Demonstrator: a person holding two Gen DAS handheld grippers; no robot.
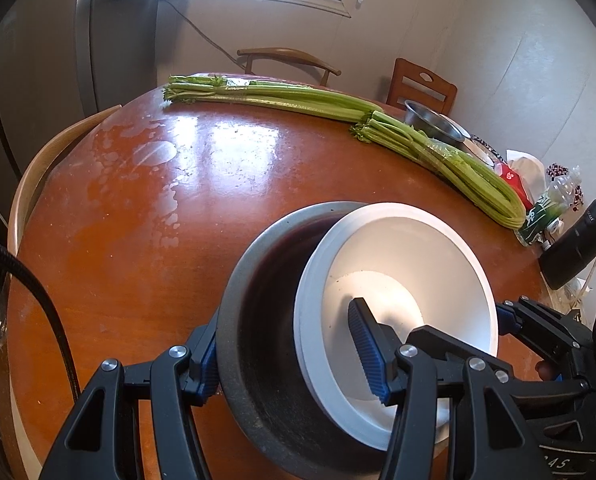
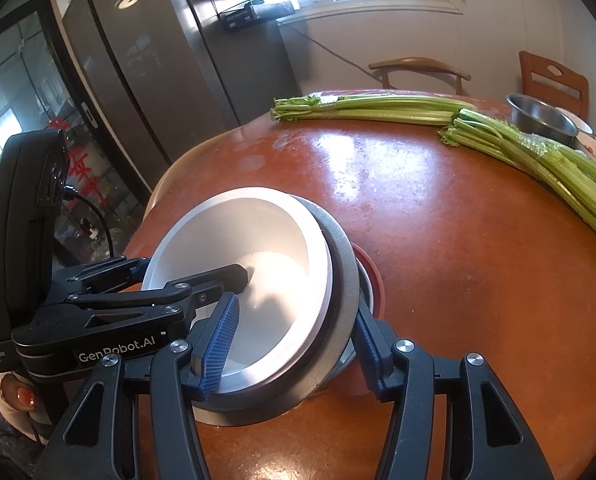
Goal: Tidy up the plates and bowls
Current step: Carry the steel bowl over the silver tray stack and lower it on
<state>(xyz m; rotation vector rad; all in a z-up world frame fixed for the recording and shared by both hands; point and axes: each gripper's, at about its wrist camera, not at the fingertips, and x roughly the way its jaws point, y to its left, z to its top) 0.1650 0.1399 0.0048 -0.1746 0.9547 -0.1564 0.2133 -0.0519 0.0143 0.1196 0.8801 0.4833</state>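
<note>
Now, from my left wrist: my left gripper (image 1: pixel 292 354) has its jaws closed over both rims at once, one finger outside the metal bowl (image 1: pixel 258 320), the other inside the white bowl (image 1: pixel 402 280) nested in it. The pair tilts above the table (image 1: pixel 218 184), held that way, I judge, so the stack moves as one. Celery (image 1: pixel 298 98) and a steel bowl (image 1: pixel 434 122) lie far across.

From my right wrist: my right gripper (image 2: pixel 294 350) grips the same two rims from the opposite side, so the weight is shared. A red plate (image 2: pixel 372 280) peeks out beneath the stack, probably part of the pile.
</note>
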